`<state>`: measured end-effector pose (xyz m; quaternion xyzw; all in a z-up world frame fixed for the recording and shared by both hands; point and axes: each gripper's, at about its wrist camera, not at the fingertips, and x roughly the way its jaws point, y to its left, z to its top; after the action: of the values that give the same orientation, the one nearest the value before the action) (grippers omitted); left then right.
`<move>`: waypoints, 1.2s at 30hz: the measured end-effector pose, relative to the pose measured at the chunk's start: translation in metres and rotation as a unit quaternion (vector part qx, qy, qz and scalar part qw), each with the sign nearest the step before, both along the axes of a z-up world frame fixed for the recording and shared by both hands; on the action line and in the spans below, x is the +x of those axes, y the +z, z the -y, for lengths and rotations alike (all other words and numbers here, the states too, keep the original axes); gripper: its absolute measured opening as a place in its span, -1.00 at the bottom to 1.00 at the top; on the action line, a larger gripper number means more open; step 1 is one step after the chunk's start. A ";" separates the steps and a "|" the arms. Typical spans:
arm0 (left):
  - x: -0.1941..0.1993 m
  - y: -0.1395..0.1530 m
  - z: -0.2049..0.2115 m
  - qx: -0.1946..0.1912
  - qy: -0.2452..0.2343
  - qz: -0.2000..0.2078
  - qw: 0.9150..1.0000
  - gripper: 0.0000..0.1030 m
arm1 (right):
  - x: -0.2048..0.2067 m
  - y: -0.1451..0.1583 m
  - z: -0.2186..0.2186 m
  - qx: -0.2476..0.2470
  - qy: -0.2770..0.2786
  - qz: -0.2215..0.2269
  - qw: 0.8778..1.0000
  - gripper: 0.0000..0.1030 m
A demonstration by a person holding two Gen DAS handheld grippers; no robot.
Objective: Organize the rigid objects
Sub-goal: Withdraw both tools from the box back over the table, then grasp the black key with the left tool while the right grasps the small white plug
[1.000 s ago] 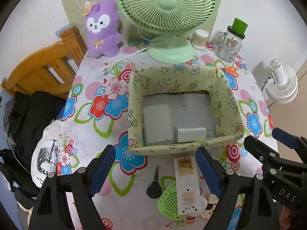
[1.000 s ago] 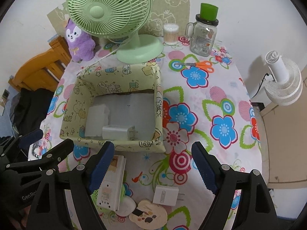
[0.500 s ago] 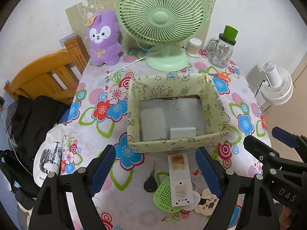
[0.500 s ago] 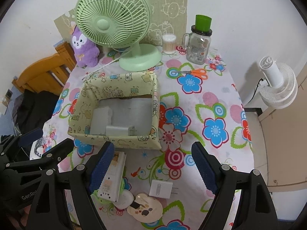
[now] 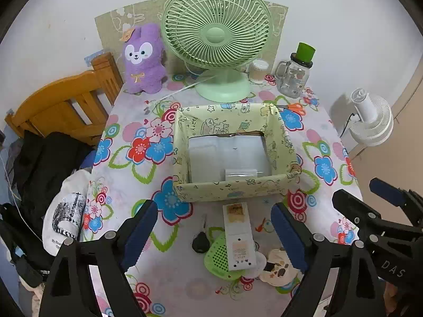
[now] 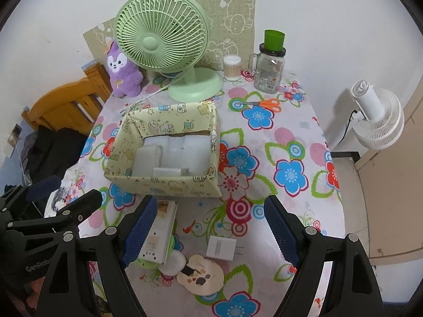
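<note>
A pale yellow cartoon-print box (image 5: 232, 189) (image 6: 164, 182) stands mid-table and holds a white charger (image 5: 240, 175) and a flat white block (image 5: 203, 163). In front of it lie a long white remote (image 5: 236, 235), a black key (image 5: 201, 241), a green perforated disc (image 5: 218, 257), a white plug adapter (image 6: 221, 247) and a palette-shaped piece (image 6: 201, 274). My left gripper (image 5: 213, 208) hovers above the remote, its jaws opening with nothing gripped between them. My right gripper (image 6: 210, 203) hangs open above the cloth beside the adapter, holding nothing.
A green desk fan (image 5: 219, 37), a purple plush (image 5: 142, 58), a cotton-swab tub (image 6: 232, 67), a green-lidded glass jar (image 6: 269, 66) and orange scissors (image 6: 267, 104) stand behind the box. A wooden chair (image 5: 60, 105) is at the left, a white fan (image 6: 378, 119) off the right edge.
Both grippers have drawn back and risen, so the box and the items look smaller and farther off. Nothing on the table has moved.
</note>
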<state>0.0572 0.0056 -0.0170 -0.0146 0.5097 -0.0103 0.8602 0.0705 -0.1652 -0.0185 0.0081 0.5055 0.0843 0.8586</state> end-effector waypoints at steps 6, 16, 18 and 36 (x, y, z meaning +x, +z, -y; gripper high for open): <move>-0.010 0.003 0.004 0.005 0.000 0.008 1.000 0.86 | -0.013 0.003 0.008 -0.004 -0.008 0.008 1.000 0.77; -0.020 0.003 0.009 0.004 -0.004 0.012 1.000 0.91 | -0.026 0.006 0.017 -0.009 -0.009 0.021 1.000 0.85; -0.021 0.002 0.010 0.005 -0.005 0.013 1.000 0.92 | -0.027 0.006 0.017 -0.010 -0.003 0.027 1.000 0.87; -0.027 -0.044 0.008 -0.009 -0.021 -0.019 1.000 0.96 | -0.034 -0.028 0.018 -0.013 0.011 0.027 0.999 0.90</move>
<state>0.0305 -0.0024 -0.0611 -0.0117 0.5264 -0.0324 0.8496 0.0360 -0.1836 -0.0469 -0.0110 0.4836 0.0869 0.8709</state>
